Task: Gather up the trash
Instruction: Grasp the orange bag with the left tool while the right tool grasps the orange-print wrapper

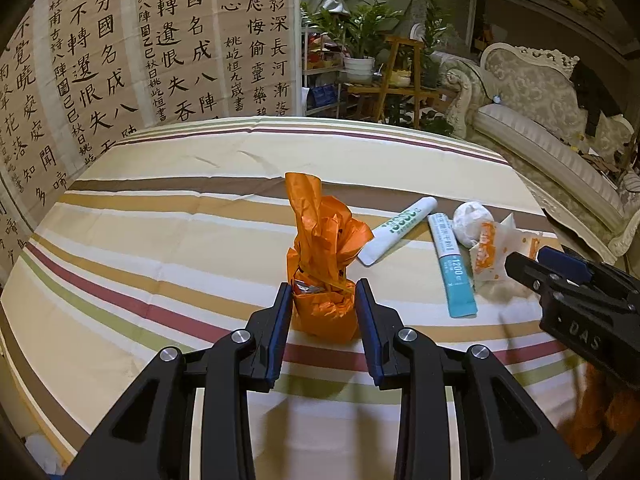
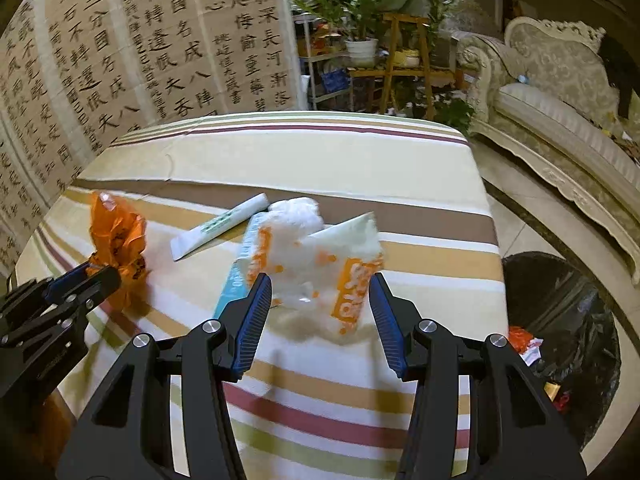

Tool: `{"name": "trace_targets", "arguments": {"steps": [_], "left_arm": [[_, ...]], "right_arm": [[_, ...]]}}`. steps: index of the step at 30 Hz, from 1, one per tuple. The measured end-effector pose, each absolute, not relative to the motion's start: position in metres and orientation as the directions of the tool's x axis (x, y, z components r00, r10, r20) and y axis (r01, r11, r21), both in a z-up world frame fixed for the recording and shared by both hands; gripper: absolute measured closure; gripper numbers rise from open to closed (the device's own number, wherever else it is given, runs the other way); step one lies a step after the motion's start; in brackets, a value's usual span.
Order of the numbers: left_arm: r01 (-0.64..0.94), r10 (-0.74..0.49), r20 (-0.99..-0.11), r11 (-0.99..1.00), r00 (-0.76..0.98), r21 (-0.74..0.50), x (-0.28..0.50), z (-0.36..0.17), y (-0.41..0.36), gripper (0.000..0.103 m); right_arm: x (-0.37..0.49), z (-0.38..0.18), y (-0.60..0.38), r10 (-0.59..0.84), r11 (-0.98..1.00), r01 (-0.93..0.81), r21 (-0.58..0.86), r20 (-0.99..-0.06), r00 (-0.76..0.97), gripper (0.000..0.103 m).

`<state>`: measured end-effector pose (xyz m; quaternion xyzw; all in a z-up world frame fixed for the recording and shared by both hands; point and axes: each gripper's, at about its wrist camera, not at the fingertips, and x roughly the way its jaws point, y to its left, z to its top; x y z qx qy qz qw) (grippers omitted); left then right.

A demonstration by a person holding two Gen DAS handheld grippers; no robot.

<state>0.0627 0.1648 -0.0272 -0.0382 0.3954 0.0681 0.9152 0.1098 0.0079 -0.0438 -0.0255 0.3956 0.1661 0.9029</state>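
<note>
I have the left gripper point(image 1: 323, 300) spread around the base of an orange plastic bag point(image 1: 322, 264) standing upright at twelve o'clock in the left wrist view; its blue pads point(image 1: 280, 332) flank the bundle on both sides, and I cannot tell whether they touch it. To do this well, I judge I should close low on the stuffed base, not the loose crinkled top, so the bag lifts without spilling.

The right gripper point(image 2: 322, 300) is likewise wide open, with a white-and-orange paper wrapper point(image 2: 320, 268) between its fingers; the wrapper looks soft, so a slow squeeze at its middle should hold it.

Beyond, on the striped tablecloth point(image 1: 200, 216), a teal sachet point(image 1: 454, 268) lies just beside the wrapper, a white tube point(image 1: 396, 230) at one o'clock, and a wad of white tissue point(image 1: 472, 218) behind them. The sachet partly under the wrapper may drag along.

A black-lined trash bin point(image 2: 560, 320) sits at four o'clock of the right view, off the table. Farther off, calligraphy sheets point(image 1: 160, 40), potted plants point(image 1: 360, 32) and a sofa point(image 1: 540, 92).
</note>
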Motion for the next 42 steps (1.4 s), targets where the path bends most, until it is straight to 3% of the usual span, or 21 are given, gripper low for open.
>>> {"name": "trace_targets", "arguments": {"steps": [7,12,15,21,25,28,42], "left_arm": [[-0.180,0.108,-0.726,0.983,0.680,-0.022,0.056,-0.027,0.176,0.070],[-0.198,0.114,-0.727,0.980,0.677,-0.030,0.051,-0.028,0.184,0.070],[-0.205,0.113,-0.730,0.978,0.674,-0.038,0.050,-0.030,0.188,0.070],[-0.200,0.101,-0.734,0.979,0.671,-0.048,0.051,-0.032,0.187,0.070],[-0.199,0.097,-0.737,0.979,0.669,-0.052,0.053,-0.033,0.190,0.070],[-0.200,0.097,-0.736,0.978,0.670,-0.053,0.053,-0.033,0.191,0.070],[-0.194,0.096,-0.727,0.980,0.680,-0.052,0.049,-0.031,0.187,0.070]], "right_arm": [[0.093,-0.043,0.023,0.310,0.924,-0.374,0.078,-0.725,0.615,0.054],[0.099,-0.042,0.018,0.252,0.942,-0.334,0.028,-0.715,0.652,0.053],[0.111,-0.044,0.013,0.251,0.949,-0.311,0.052,-0.722,0.645,0.042],[0.122,-0.053,0.018,0.252,0.947,-0.315,0.058,-0.744,0.619,0.042],[0.119,-0.055,0.022,0.234,0.948,-0.317,0.033,-0.745,0.624,0.055],[0.116,-0.056,0.023,0.232,0.945,-0.326,0.023,-0.749,0.620,0.082],[0.099,-0.047,0.010,0.278,0.941,-0.330,0.077,-0.732,0.622,0.093]]}}
